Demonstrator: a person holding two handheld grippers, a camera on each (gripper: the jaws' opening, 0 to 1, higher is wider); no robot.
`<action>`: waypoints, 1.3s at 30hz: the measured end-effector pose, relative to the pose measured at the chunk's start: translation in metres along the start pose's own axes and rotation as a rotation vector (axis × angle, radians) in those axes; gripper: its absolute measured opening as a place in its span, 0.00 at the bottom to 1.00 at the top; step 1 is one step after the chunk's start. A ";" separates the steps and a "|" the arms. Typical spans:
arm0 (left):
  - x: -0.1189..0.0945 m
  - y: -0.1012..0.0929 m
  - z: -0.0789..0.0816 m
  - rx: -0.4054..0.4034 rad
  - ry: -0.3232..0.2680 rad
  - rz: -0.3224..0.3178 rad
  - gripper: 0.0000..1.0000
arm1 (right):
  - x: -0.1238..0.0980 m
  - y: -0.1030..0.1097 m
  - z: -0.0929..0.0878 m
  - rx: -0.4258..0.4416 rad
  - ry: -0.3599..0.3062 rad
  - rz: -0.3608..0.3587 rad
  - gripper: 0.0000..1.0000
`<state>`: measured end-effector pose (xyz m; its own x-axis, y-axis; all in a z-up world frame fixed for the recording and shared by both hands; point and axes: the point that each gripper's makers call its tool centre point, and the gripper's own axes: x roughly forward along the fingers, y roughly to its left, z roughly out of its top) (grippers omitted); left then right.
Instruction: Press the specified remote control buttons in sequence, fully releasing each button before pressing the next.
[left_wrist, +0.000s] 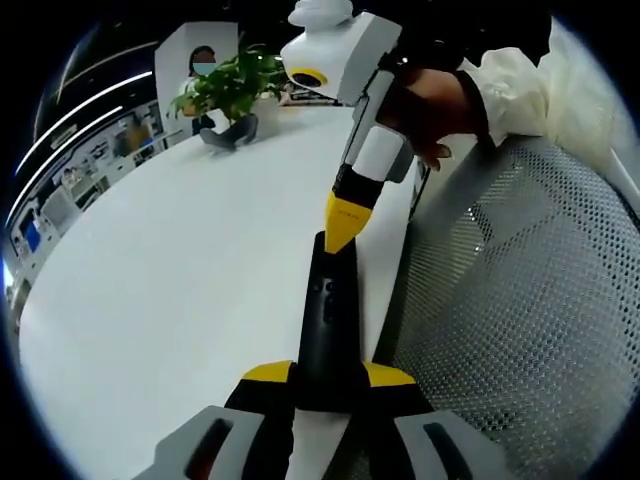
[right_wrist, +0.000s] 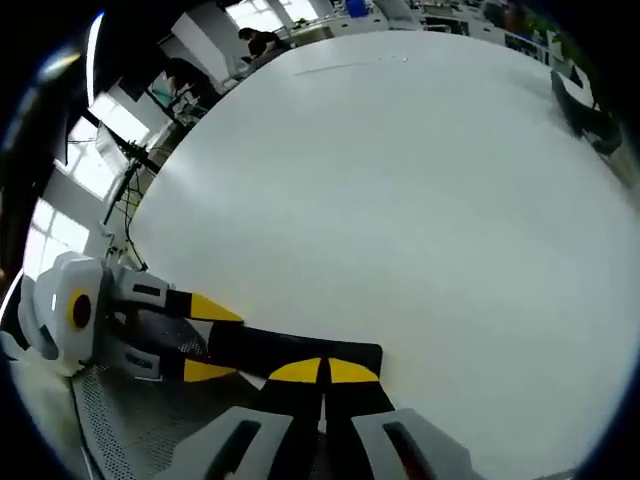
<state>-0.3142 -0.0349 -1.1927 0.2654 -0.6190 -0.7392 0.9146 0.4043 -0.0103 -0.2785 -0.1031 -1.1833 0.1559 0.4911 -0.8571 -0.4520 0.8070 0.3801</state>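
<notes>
White tabletop (left_wrist: 180, 280) stretches away before us, and at its near right edge lies the black remote control (left_wrist: 328, 310). Our left gripper (left_wrist: 328, 378) pinches its near end between both jaws. Our right gripper (left_wrist: 343, 228), jaws pressed together, touches its far end. Beyond stands a potted plant (left_wrist: 232, 90); right lies mesh (left_wrist: 510, 320).

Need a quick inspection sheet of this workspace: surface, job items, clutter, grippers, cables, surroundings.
Surface: white table, mostly bare.
Job's things: black remote lying at the table edge, buttons up.
Clutter: potted plant at the far end.
Grippers: left gripper shut on remote's near end; right gripper shut, its yellow tips at the remote's far end.
Cables: nothing seen.
Surroundings: mesh chair beside the table; a seated person behind the plant; shelves and windows further off.
</notes>
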 end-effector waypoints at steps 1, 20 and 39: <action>0.000 0.000 0.000 0.000 0.000 0.001 0.24 | 0.000 0.000 0.000 -0.007 -0.001 -0.004 0.00; 0.004 -0.005 0.001 0.027 0.004 -0.018 0.24 | 0.005 0.006 0.001 -0.079 -0.006 0.003 0.00; 0.003 -0.005 0.003 0.028 -0.003 -0.016 0.24 | 0.006 0.006 0.002 -0.081 -0.030 0.005 0.00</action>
<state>-0.3174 -0.0411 -1.1934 0.2514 -0.6274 -0.7370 0.9269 0.3753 -0.0032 -0.2785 -0.0941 -1.1857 0.1786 0.5058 -0.8440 -0.5221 0.7758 0.3544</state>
